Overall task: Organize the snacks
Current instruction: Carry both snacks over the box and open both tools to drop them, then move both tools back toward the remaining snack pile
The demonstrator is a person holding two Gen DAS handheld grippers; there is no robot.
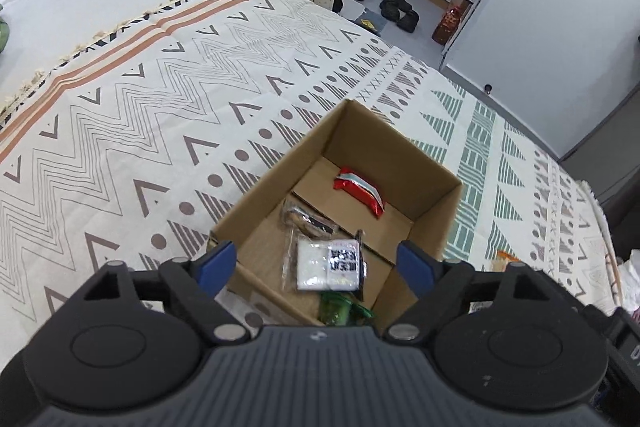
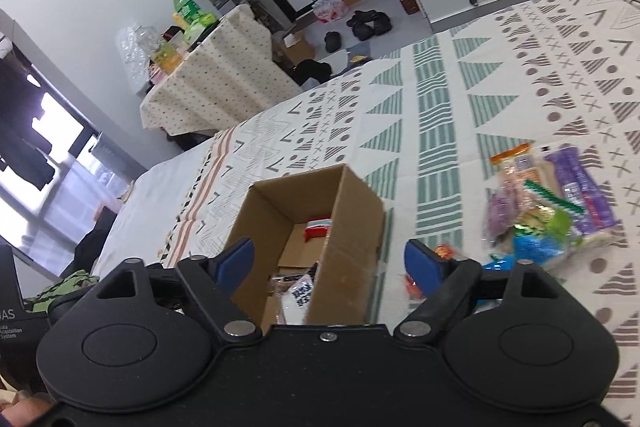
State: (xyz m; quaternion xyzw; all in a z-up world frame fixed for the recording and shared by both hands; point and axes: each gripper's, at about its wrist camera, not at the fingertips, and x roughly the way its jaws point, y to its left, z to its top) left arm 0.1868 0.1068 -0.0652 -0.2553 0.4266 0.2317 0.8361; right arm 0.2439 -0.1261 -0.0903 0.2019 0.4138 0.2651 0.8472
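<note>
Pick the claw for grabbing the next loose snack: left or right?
Right, probably. The right claw is open, with the snack pile on the blanket just to its right. The left claw is open over the box, away from the pile.

An open cardboard box [image 1: 434, 187] stands on the bedspread [image 1: 140, 115]. Inside it, one packet [image 1: 360, 189] lies toward the far wall, a second packet [image 1: 308, 221] sits nearer the middle, and a labelled packet [image 1: 328, 265] lies at the near end. To the box's right — apart from it — a heap of snack packets [image 2: 548, 203] rests on the bedspread.
</note>
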